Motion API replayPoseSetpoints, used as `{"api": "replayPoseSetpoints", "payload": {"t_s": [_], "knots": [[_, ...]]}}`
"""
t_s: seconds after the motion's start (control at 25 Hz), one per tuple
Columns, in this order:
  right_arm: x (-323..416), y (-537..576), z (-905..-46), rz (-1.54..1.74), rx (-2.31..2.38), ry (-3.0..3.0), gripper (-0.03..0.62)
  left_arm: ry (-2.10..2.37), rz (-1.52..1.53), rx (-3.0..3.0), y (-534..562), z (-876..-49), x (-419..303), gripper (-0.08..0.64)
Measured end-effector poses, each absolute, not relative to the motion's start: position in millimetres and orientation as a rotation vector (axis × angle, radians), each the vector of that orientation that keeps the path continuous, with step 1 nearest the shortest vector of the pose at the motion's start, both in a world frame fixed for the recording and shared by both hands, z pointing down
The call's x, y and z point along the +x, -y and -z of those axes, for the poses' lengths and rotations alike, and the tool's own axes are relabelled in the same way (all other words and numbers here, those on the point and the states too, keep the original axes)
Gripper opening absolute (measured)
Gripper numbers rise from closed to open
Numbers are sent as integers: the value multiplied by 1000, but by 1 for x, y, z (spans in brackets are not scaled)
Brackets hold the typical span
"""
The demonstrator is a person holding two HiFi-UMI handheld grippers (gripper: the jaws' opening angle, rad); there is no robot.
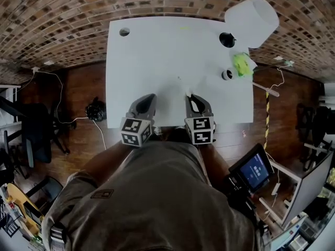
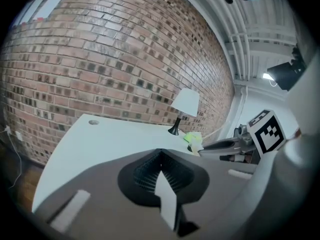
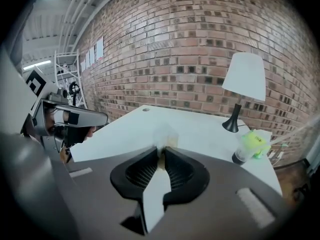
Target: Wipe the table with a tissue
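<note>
**Head view:** The white table (image 1: 157, 61) carries a lamp (image 1: 251, 15) at its far right corner. The left gripper (image 1: 149, 98) and the right gripper (image 1: 190, 97) sit side by side at the near edge, well apart from the lamp.

**Left gripper view:** The jaws are pressed together with nothing between them. The lamp stands ahead and to the right.

**Right gripper view:** The jaws are nearly together and pinch a thin white tissue (image 3: 163, 134) at their tips. The tissue is well short of the lamp and to its left. A green pack (image 3: 254, 143) lies near the lamp's base.

White table (image 1: 157, 67) w/ lamp (image 1: 251, 15) at far-right corner, small jar (image 1: 226, 75) & green pack (image 1: 241, 64) nr its base.
</note>
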State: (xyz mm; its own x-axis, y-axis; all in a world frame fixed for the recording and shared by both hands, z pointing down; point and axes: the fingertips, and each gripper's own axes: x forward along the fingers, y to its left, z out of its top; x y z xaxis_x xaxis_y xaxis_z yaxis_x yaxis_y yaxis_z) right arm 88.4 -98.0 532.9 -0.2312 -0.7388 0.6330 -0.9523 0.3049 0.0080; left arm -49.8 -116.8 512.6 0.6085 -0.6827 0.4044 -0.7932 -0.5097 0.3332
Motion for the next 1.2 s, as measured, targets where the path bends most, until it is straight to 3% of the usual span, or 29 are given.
{"api": "replayPoseSetpoints", "payload": {"t_s": [1.2], "knots": [[96,168,-644,-725,1223,1973,60,1287,-509,2128,162,-571,-58,2]]}}
